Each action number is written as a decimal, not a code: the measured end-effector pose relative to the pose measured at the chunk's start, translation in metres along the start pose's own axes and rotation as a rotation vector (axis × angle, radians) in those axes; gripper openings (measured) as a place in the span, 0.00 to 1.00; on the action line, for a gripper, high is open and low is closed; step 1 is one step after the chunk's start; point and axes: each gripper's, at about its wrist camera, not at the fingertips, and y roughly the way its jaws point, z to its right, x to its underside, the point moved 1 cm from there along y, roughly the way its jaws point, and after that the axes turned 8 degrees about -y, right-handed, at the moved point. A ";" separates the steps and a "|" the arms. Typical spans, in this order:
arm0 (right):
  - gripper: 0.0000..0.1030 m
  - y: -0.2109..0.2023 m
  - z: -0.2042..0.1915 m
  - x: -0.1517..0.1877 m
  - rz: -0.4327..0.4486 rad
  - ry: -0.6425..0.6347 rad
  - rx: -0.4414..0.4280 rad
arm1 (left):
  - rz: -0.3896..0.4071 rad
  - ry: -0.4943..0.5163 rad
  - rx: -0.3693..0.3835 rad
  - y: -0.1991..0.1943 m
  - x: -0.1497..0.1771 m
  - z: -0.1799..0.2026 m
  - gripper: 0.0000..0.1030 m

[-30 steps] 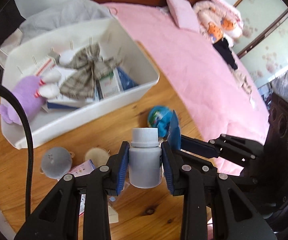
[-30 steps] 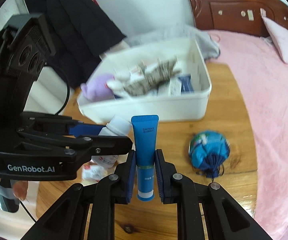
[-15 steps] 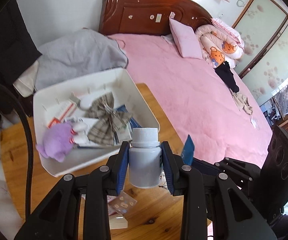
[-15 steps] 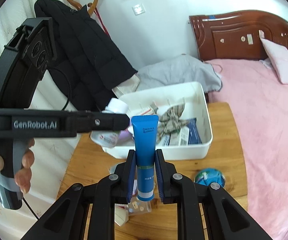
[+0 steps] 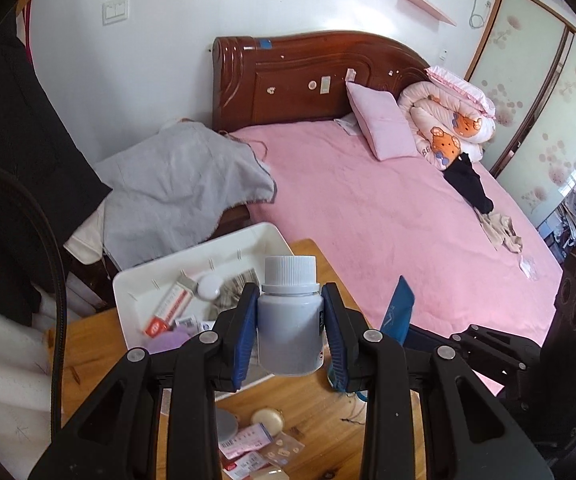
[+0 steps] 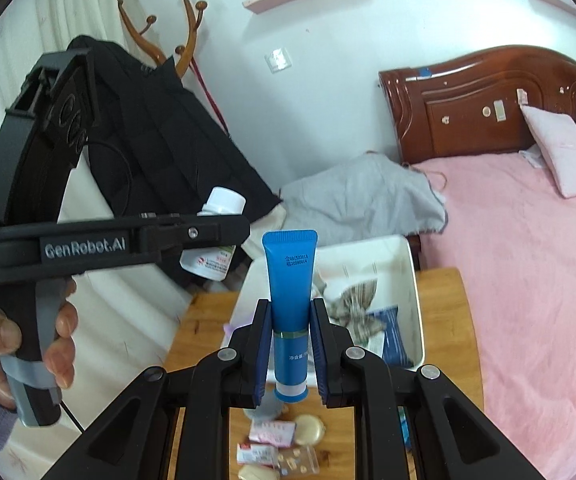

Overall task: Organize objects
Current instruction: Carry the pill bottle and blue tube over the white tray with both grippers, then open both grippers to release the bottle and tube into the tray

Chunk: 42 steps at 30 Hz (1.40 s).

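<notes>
My left gripper (image 5: pixel 290 330) is shut on a white pill bottle (image 5: pixel 290 320) with a ribbed white cap, held upright high above the wooden table (image 5: pixel 320 408). My right gripper (image 6: pixel 290 350) is shut on a blue tube (image 6: pixel 290 300), cap end down. In the right wrist view the left gripper (image 6: pixel 212 232) shows from the side, gripped by a hand (image 6: pixel 28 344), with the pill bottle (image 6: pixel 216 240) in its jaws. The blue tube (image 5: pixel 400 312) also shows at the right of the left wrist view. Below both lies the white bin (image 5: pixel 176 272) holding a toothpaste box, a plaid cloth and a purple plush.
Small packets, blister strips and round beige items (image 6: pixel 308 430) lie on the table under the grippers. A pink bed (image 5: pixel 388 216) with a wooden headboard borders the table on the right. Grey cloth (image 5: pixel 180 184) drapes behind the bin. A black coat (image 6: pixel 160 140) hangs on a rack.
Both grippers have risen well above the table with the bottle and the tube still gripped. The bin and loose items now look smaller and lower; more of the bed and wall shows.
</notes>
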 end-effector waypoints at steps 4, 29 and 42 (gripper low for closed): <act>0.19 0.001 0.002 -0.023 0.020 0.029 -0.001 | 0.010 -0.009 -0.021 0.007 -0.015 -0.003 0.34; 0.19 0.137 0.074 -0.002 -0.246 0.207 0.112 | -0.223 -0.229 -0.191 0.177 -0.016 -0.075 0.34; 0.55 0.173 0.068 0.029 -0.316 0.164 0.128 | -0.290 -0.287 -0.247 0.194 0.006 -0.093 0.90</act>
